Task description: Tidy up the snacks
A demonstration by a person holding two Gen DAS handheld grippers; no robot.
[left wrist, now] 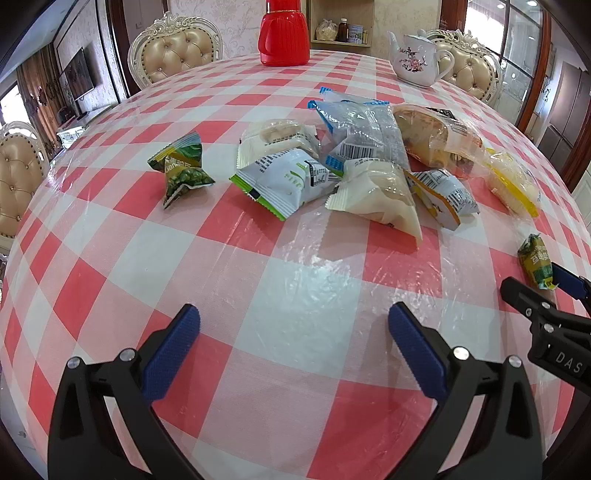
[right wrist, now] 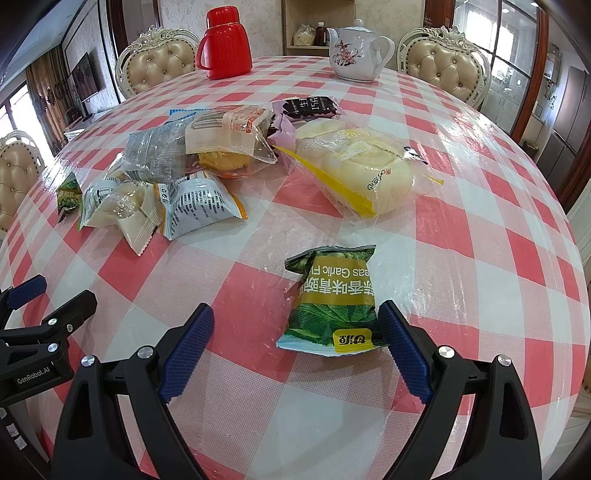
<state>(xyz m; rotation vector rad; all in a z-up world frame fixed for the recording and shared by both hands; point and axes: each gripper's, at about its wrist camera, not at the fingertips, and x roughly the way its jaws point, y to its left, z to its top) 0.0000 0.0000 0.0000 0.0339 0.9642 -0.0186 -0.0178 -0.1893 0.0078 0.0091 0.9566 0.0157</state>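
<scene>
Jaws of both grippers gape wide; green pea packet reads "Garlic", beside right gripper.

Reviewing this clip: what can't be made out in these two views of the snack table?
- Left view: the thermos top is cut off by the upper edge.
- Left view: the right gripper is partly cut off by the right edge.
- Right view: the purple packet lies half under the cookie bag.
- Both views: shelf jars too small to read.
- Neither view shows a container for the snacks.
</scene>
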